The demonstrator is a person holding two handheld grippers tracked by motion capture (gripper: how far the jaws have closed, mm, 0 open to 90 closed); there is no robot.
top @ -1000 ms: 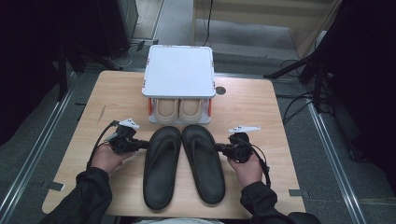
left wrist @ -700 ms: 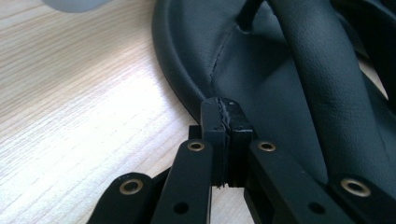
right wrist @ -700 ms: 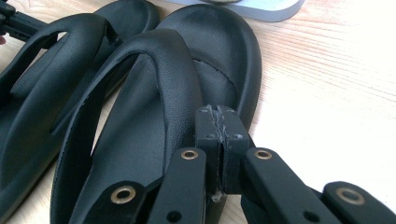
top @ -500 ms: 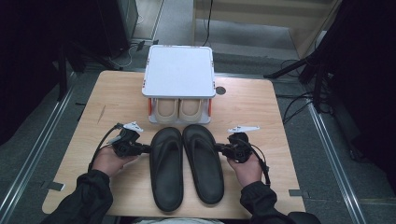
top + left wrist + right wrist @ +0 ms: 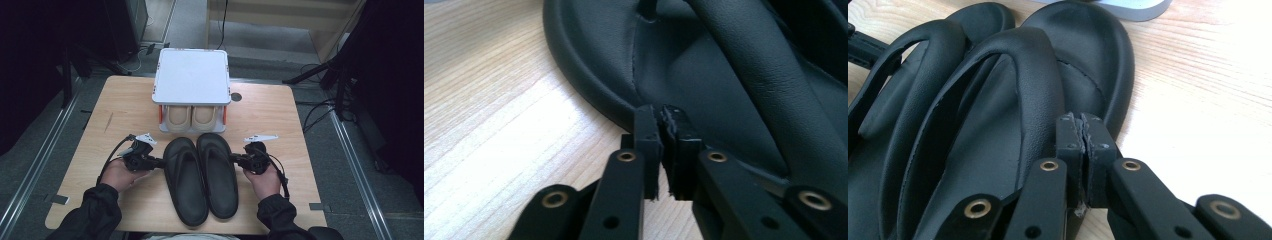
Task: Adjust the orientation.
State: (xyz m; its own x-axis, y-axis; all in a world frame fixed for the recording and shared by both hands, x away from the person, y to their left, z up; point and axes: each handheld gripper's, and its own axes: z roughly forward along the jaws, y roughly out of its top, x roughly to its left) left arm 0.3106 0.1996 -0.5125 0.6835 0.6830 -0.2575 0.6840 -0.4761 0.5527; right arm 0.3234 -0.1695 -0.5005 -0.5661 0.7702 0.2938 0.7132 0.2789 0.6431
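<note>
Two black flip-flop sandals lie side by side, toes away from me, on the wooden table (image 5: 280, 115). My left gripper (image 5: 161, 162) points at the outer rim of the left sandal (image 5: 185, 180). In the left gripper view its jaws (image 5: 663, 112) have just been opening and stand a narrow slit apart, tips at the left sandal (image 5: 724, 60) rim, nothing between them. My right gripper (image 5: 234, 159) is at the outer edge of the right sandal (image 5: 219, 175). Its jaws (image 5: 1082, 120) are shut, pads together, tips against the right sandal (image 5: 998, 150) beside the strap.
A white shoe rack (image 5: 192, 77) stands at the table's far middle, with a beige pair of shoes (image 5: 192, 117) on its lower shelf just beyond the sandals' toes. A small dark hole (image 5: 236, 96) sits in the tabletop right of the rack.
The left sandal's heel has swung right, so it now lies parallel against the right sandal. My left hand followed it slightly. The right hand and right sandal have stayed put.
</note>
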